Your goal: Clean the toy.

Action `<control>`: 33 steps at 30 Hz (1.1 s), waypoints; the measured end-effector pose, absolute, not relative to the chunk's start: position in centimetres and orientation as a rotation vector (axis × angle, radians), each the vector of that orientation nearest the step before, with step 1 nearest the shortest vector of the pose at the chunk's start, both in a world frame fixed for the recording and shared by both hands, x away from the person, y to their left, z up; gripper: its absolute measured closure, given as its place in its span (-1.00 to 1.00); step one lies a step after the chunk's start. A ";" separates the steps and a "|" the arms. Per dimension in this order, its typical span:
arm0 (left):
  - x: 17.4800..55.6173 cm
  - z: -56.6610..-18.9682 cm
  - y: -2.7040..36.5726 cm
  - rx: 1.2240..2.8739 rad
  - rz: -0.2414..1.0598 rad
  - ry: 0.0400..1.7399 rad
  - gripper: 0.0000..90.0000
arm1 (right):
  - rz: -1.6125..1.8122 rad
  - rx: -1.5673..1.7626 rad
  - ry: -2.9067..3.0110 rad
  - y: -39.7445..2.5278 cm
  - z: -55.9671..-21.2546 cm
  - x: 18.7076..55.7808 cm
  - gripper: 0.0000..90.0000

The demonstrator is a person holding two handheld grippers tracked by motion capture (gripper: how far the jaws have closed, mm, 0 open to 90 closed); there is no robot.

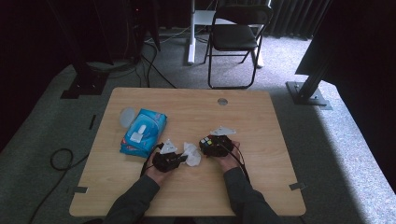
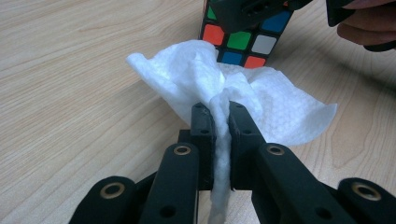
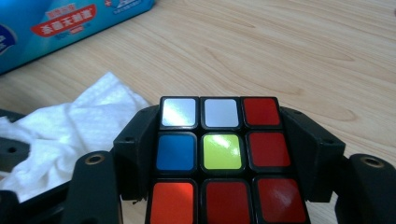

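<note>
Left gripper (image 2: 222,116): jaws together, clamped on a white wipe (image 2: 233,88). The pinch takes a gathered fold near the wipe's middle; a strip runs down between the jaws and the rest fans out loose ahead of the tips, over the table (image 2: 70,84).

Right gripper (image 3: 222,140): jaws clamped on two opposite sides of a cube (image 3: 219,151), one jaw on each flank, the coloured top face open to the camera. In the high view the cube (image 1: 209,142) sits at the tips of the right gripper (image 1: 215,145), just beside the wipe (image 1: 191,154) held by the left gripper (image 1: 180,158).

Position: directly ahead of the left jaws, the cube (image 2: 243,39) stands just past the wipe's far edge; whether the two touch cannot be told. To the right gripper's left lies the wipe (image 3: 65,135), and farther off a blue pack (image 3: 60,23).

Handling, wipe (judged): light, limp, no stiffness; it will drape and drag and likely bunches under pressure. A grip on a bunched fold, as now, should hold better than one on a single edge, which could tear or slip out.

Handling, cube (judged): rigid, light, glossy stickers, likely slippery. Its layers may twist under an uneven squeeze. Flat opposite faces, centred, are the sound hold; the present grip matches this and leaves the top face free for wiping.
</note>
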State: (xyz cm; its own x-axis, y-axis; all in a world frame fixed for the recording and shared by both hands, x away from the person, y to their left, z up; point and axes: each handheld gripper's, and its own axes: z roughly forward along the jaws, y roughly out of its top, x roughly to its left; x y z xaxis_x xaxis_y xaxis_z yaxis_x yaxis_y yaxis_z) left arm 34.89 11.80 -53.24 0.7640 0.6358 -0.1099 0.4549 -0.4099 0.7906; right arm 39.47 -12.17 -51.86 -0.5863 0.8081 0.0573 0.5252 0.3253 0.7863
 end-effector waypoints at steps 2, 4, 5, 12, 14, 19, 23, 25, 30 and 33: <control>34.9 -53.2 11.8 2.075 0.260 0.815 0.84 | 1.139 1.199 2.242 -12.2 -51.9 39.5 -0.24; 34.9 -53.3 11.8 2.075 0.259 0.816 0.84 | 1.136 1.212 2.232 -12.3 -51.9 39.6 -0.24; 34.9 -53.3 11.8 2.076 0.258 0.816 0.84 | 1.138 1.215 2.230 -12.3 -51.9 39.6 -0.24; 34.9 -53.3 11.7 2.076 0.256 0.817 0.84 | 1.118 1.224 2.225 -12.0 -51.9 39.7 -0.24; 34.9 -53.3 11.7 2.076 0.256 0.817 0.84 | 1.111 1.217 2.229 -11.9 -51.9 39.8 -0.24; 34.9 -53.3 11.7 2.076 0.256 0.818 0.84 | 1.104 1.203 2.237 -11.9 -51.9 39.8 -0.25; 34.9 -53.3 11.7 2.076 0.256 0.818 0.84 | 1.102 1.188 2.257 -11.8 -52.0 39.8 -0.31; 34.9 -53.3 11.7 2.076 0.256 0.818 0.84 | 1.108 1.185 2.261 -11.8 -52.0 39.8 -0.35; 34.9 -53.3 11.8 2.078 0.257 0.816 0.84 | 1.137 1.148 2.269 -12.0 -51.7 39.4 -0.47; 34.9 -53.3 11.8 2.076 0.258 0.817 0.84 | 1.152 1.098 2.287 -12.3 -51.5 39.1 -0.52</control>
